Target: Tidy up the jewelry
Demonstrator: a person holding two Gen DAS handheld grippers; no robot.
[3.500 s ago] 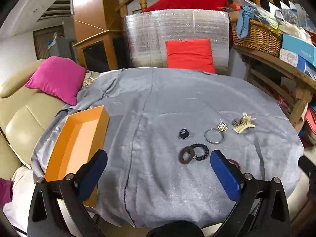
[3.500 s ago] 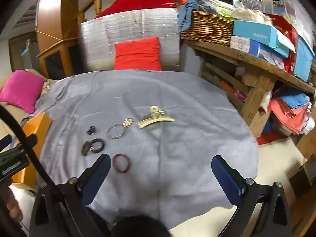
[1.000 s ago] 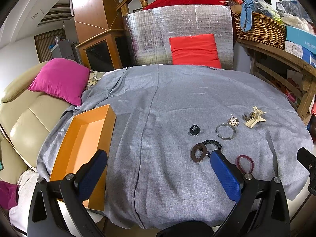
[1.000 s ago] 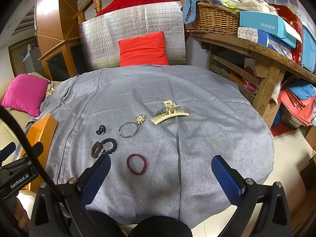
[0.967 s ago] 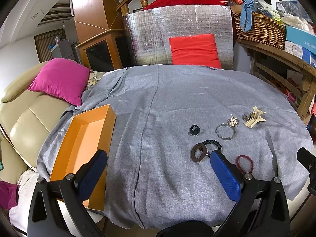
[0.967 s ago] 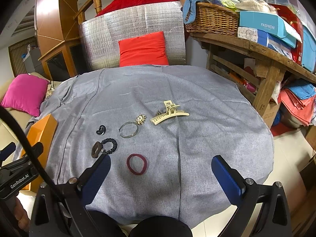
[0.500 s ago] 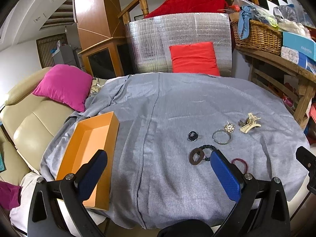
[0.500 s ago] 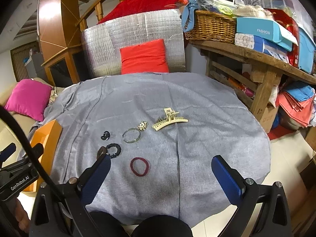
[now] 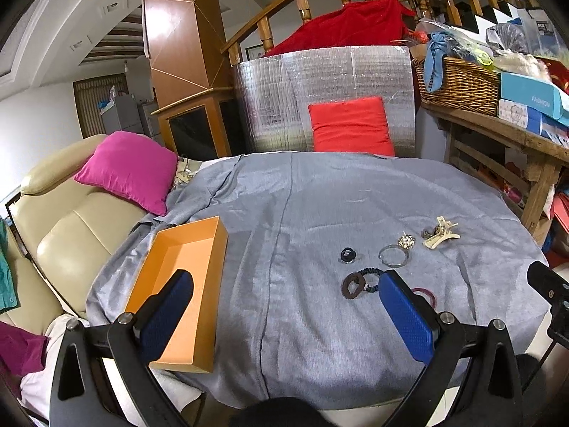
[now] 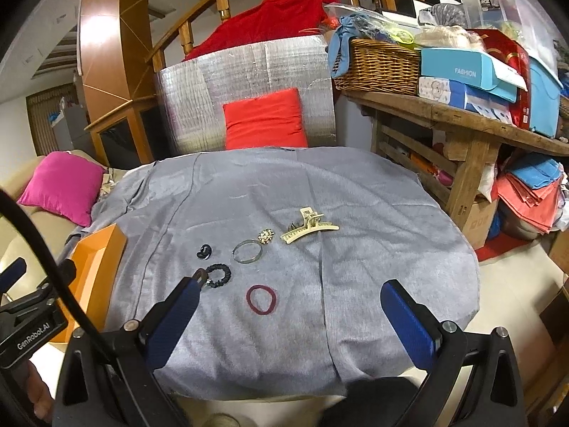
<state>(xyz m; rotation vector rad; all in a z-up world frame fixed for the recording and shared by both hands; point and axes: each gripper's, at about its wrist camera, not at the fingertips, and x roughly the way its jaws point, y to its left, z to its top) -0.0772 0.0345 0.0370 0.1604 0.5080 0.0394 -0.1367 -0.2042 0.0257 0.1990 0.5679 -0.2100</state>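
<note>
An empty orange box sits at the left edge of the grey-covered table; it also shows in the right wrist view. Jewelry lies to the right: a cream claw clip, a sparkly brooch, a silver bangle, a small black clip, a black scrunchie with a brown piece and a maroon hair tie. My left gripper is open and empty above the near edge. My right gripper is open and empty, short of the maroon tie.
A beige sofa with a pink cushion stands left. A silver panel with a red cushion stands behind the table. A wooden shelf with a wicker basket and boxes stands right.
Both grippers have drawn back and risen a little, so the table and jewelry look smaller and farther. Nothing on the table has moved. Both jaws stay open.
</note>
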